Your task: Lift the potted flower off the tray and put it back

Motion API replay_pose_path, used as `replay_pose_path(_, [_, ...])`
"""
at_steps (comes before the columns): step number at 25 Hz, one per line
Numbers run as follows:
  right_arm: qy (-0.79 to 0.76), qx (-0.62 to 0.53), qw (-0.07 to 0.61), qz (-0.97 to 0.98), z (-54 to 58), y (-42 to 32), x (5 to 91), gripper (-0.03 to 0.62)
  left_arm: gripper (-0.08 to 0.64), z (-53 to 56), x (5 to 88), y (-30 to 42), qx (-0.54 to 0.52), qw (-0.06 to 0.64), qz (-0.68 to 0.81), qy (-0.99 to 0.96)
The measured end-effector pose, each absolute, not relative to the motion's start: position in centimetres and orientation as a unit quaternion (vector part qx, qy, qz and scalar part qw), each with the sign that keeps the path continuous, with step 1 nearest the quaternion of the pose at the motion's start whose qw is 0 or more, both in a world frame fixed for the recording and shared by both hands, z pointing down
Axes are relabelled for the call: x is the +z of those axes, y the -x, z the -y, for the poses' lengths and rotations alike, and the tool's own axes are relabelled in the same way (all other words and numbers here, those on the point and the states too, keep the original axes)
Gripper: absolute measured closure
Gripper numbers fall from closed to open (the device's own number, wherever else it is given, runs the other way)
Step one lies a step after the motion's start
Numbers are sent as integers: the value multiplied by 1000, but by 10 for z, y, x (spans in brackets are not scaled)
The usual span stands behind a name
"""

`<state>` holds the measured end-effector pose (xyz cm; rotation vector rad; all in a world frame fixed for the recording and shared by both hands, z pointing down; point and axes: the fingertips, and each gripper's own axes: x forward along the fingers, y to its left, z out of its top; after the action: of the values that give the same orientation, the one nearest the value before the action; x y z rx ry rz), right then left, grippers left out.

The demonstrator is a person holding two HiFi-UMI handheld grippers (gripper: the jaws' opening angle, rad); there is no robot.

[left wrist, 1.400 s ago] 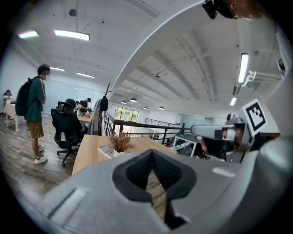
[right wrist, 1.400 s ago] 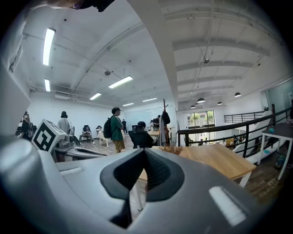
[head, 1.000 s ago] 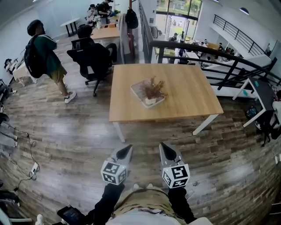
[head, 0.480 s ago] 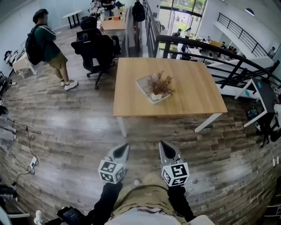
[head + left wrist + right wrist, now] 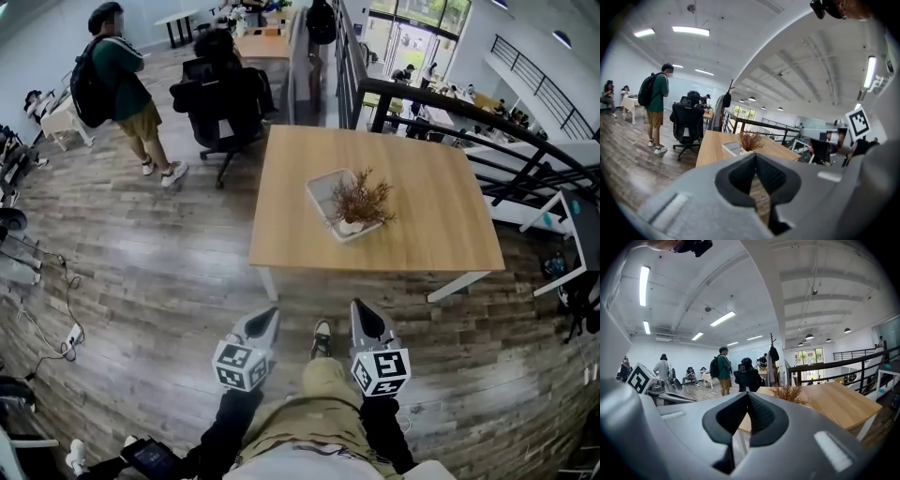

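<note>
The potted flower [image 5: 359,202], dry brown sprigs in a small white pot, stands in a pale tray [image 5: 326,188] on the wooden table [image 5: 441,225]. Both grippers hang over the floor, short of the table's near edge. My left gripper [image 5: 270,315] is shut and holds nothing, and my right gripper [image 5: 357,307] is also shut and empty. In the left gripper view the flower [image 5: 750,139] and tray [image 5: 732,148] show far beyond the shut left gripper [image 5: 755,156]. In the right gripper view the flower [image 5: 789,393] lies ahead and to the right of the shut right gripper [image 5: 747,394].
A person with a backpack [image 5: 117,70] stands at the far left. Black office chairs [image 5: 225,98] sit behind the table's far left corner. A dark railing [image 5: 469,117] runs along the right. Cables and a power strip [image 5: 66,333] lie on the floor at left.
The table and flower have come nearer and shifted right in the head view as the person walks toward them. Both grippers stay shut in front of the body.
</note>
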<state>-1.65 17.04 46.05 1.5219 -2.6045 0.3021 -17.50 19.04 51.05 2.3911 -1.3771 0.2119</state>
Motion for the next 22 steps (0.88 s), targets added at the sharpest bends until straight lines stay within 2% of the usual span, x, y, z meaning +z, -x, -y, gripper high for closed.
replay_pose_path(12, [-488,89,30,868,38,-44,434,586,560,30,465,103,85,134,491,-856])
replay_pose_path(22, [-474,137,78,866,103,-70,503,586,560,117,511,76,123,155,492,-848])
